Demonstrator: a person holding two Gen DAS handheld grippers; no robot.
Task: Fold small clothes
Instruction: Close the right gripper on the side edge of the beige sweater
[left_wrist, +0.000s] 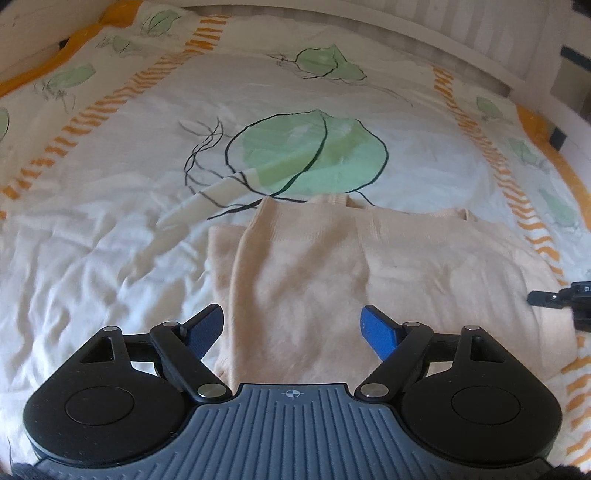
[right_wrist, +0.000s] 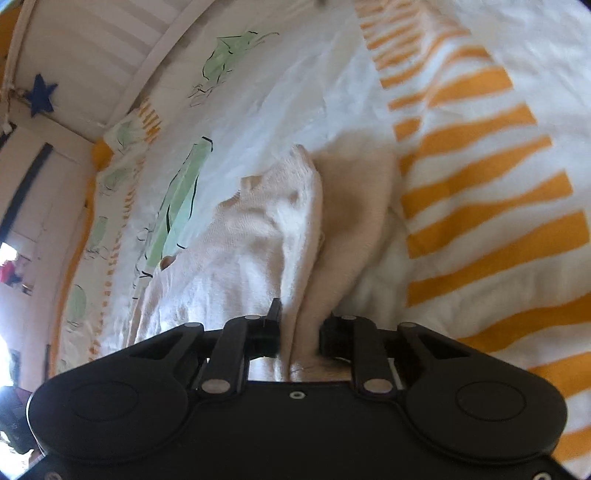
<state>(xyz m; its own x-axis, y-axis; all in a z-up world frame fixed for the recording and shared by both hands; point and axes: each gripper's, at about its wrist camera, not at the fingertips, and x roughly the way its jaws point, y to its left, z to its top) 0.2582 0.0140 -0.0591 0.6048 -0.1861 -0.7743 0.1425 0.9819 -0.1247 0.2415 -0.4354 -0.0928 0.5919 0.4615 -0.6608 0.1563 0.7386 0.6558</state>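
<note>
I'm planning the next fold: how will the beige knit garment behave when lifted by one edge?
The beige knit garment will probably droop limply: it already creases over itself on the bedspread. It looks thin, so likely light. The right gripper pinches a bunched fold, and the knit texture should resist slipping.

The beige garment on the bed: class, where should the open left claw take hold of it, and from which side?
Grip the beige garment at its free left edge, where the folded layer ends over the bedspread, coming from the left, angled down. That edge probably gives a lip to pinch. The left claw hovers open above the cloth; the right claw already pinches a raised fold on the other side.
</note>
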